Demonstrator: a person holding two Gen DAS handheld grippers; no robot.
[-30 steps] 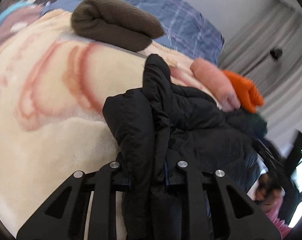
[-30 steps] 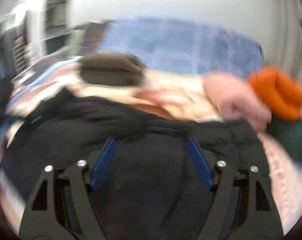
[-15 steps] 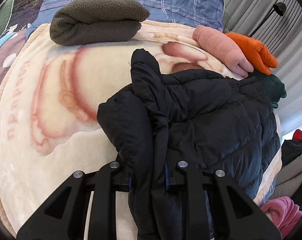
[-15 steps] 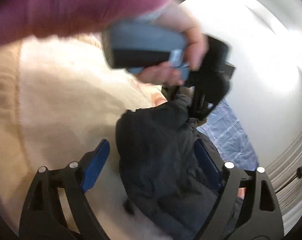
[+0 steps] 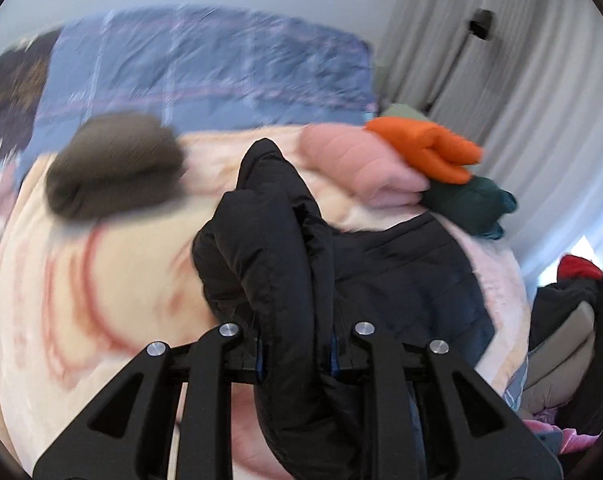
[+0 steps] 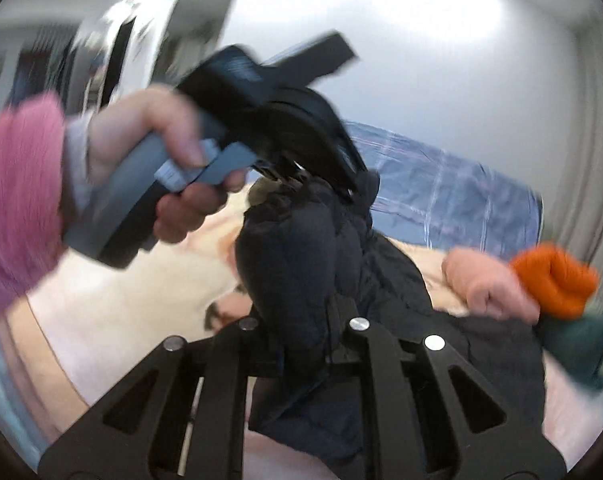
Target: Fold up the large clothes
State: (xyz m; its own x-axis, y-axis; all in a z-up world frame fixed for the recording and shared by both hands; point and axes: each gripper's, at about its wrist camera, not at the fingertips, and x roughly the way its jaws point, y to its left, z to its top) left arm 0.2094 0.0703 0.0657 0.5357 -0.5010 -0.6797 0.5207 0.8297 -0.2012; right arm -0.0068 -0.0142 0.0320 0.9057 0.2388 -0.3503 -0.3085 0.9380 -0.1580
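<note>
- Right now the step in hand is a two-point lift: both grippers have hold of the black puffer jacket (image 5: 285,248), which hangs bunched between them with its lower part trailing on the cream blanket (image 5: 81,280) of the bed.
- Left gripper (image 5: 295,356): jaws drawn in and pinching a thick fold of the jacket.
- Right gripper (image 6: 305,354): its jaws have just been closing and now pinch a bunched fold of the jacket near the left one's hold; the person's left hand (image 6: 157,152), in a pink sleeve (image 6: 17,200), shows in that view.
- Next move, as I judge it: draw the two holds apart to spread the jacket, then lay it flat on the blanket for folding. The slippery padded cloth could slide out of a shallow pinch.
- Count: one jacket being handled; two grippers, both on it.
- Folded items on the bed: one brown fleece (image 5: 113,164), one pink garment (image 5: 357,164), one orange garment (image 5: 425,148), one dark teal garment (image 5: 469,204).
- One blue plaid duvet (image 5: 205,64) lies behind them.
</note>
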